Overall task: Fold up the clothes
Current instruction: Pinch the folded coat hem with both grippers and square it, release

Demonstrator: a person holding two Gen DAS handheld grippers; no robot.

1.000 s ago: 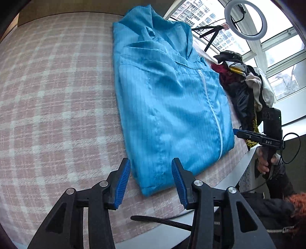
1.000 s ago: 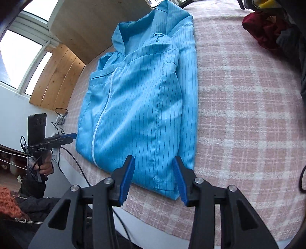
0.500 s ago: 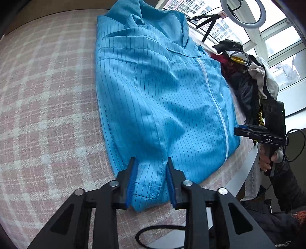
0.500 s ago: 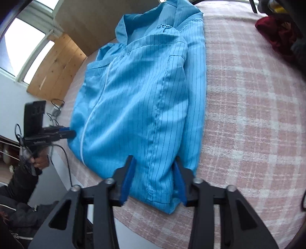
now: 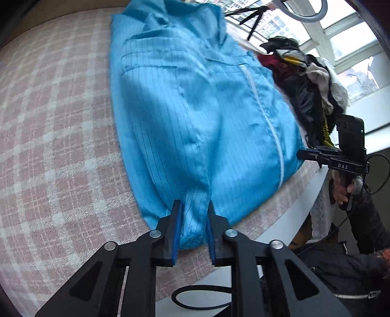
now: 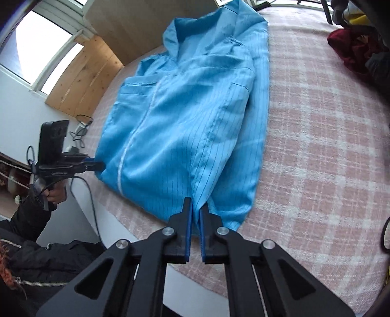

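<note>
A blue pinstriped zip jacket lies with its sleeves folded in on a pink plaid table, collar at the far end. My left gripper is shut on the jacket's near hem at one corner. My right gripper is shut on the hem of the jacket at the other corner. The hem is lifted a little off the table at both grips. Each gripper also shows from the side in the other's view, the right one and the left one.
A pile of dark, red and white clothes lies at the jacket's right side, also seen in the right wrist view. The table's near edge runs just under the grippers. A ring light stands by the window.
Both grippers moved forward over the near hem and closed on it from open. The hem has bunched up and lifted slightly.
</note>
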